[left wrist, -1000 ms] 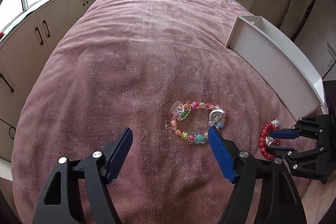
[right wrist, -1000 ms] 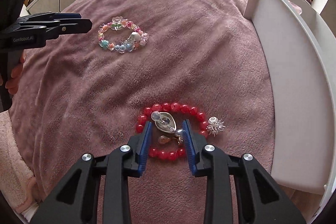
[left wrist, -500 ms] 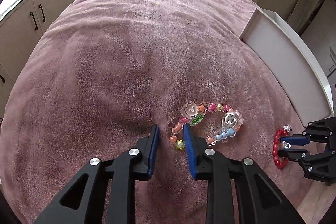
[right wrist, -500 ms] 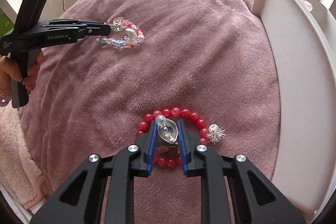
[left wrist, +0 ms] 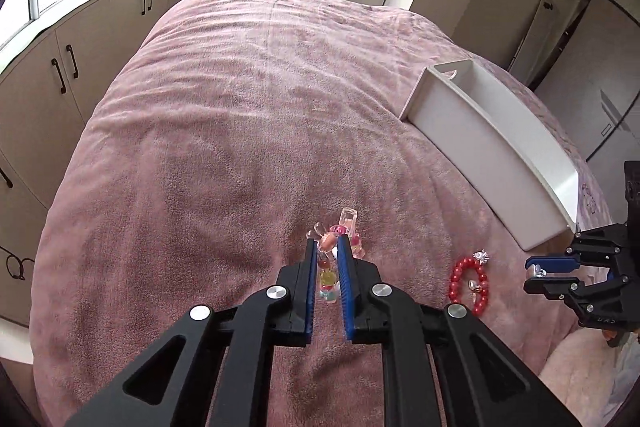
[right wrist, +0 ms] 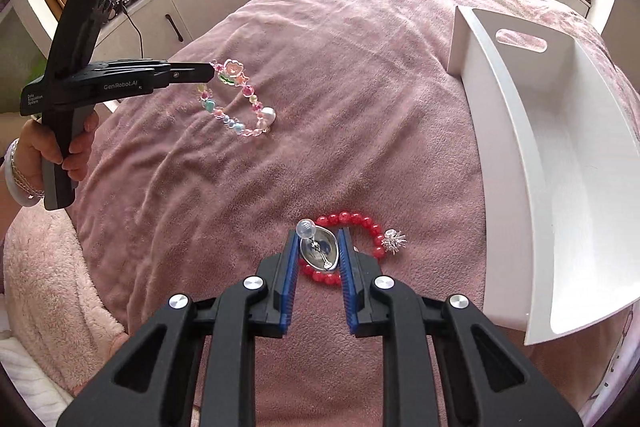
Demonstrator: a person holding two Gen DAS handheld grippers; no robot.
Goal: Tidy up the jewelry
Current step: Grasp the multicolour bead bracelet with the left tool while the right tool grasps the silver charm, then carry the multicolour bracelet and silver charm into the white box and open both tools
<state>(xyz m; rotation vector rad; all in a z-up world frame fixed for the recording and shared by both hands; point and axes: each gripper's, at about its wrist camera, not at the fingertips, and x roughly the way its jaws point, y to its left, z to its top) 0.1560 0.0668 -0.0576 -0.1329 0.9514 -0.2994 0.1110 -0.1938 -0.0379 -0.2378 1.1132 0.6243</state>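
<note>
Our left claw [left wrist: 325, 259] pinches the colourful bracelet [right wrist: 236, 99], our right claw [right wrist: 319, 251] squeezes a silver charm [right wrist: 319, 251]; the white tray [right wrist: 520, 155] holds nothing yet.

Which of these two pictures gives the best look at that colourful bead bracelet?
The right wrist view: the colourful bead bracelet hangs as an open loop from the left gripper, beads and charms plain. In the left wrist view the bracelet is bunched between that gripper's pads, mostly hidden.

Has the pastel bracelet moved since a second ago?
Yes. The left gripper has pinched one end and lifted it off the blanket; its far end hangs near it.
</note>
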